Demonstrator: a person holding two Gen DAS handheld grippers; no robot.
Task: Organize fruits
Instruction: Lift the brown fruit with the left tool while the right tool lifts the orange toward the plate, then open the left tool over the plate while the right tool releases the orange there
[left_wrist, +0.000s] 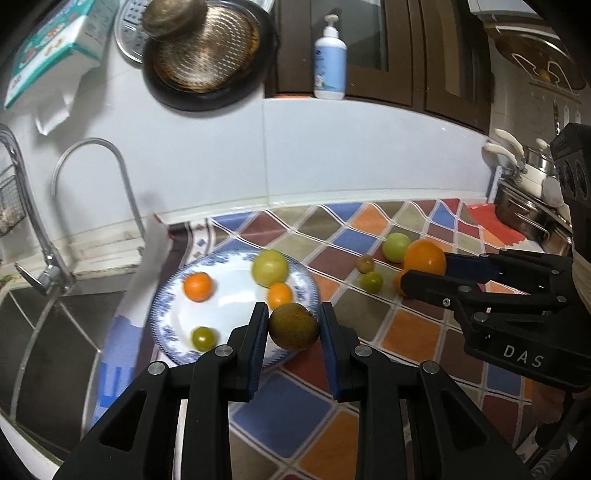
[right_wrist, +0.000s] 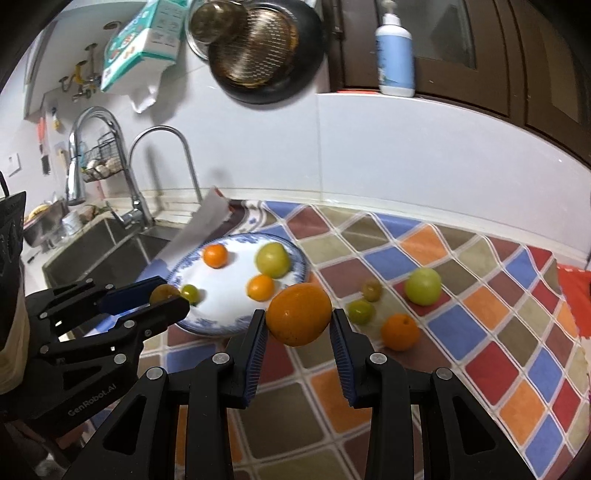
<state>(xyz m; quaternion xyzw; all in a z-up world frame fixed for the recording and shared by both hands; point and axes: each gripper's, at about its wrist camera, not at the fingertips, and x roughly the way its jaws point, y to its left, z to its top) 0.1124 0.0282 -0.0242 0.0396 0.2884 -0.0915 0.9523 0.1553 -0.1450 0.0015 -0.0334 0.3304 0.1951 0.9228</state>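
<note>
My left gripper (left_wrist: 293, 310) is shut on a brown, kiwi-like fruit (left_wrist: 293, 326), held above the near rim of a blue-patterned white plate (left_wrist: 162, 295). Two oranges (left_wrist: 198, 286), a large green fruit (left_wrist: 269, 267) and a small green one (left_wrist: 203, 338) lie on the plate. My right gripper (right_wrist: 298, 314) is shut on a big orange (right_wrist: 299, 314), lifted over the checkered cloth (right_wrist: 480, 332) just right of the plate (right_wrist: 221, 310). Loose on the cloth lie a green fruit (right_wrist: 423, 286), a small brownish one (right_wrist: 371, 290), a small green one (right_wrist: 361, 311) and an orange (right_wrist: 400, 331).
A sink (left_wrist: 55, 332) with a curved faucet (left_wrist: 122, 177) lies left of the plate. A soap bottle (left_wrist: 330, 59) stands on the ledge behind, and a dark pan (left_wrist: 207, 62) hangs on the wall. Steel pots (left_wrist: 524, 206) crowd the far right.
</note>
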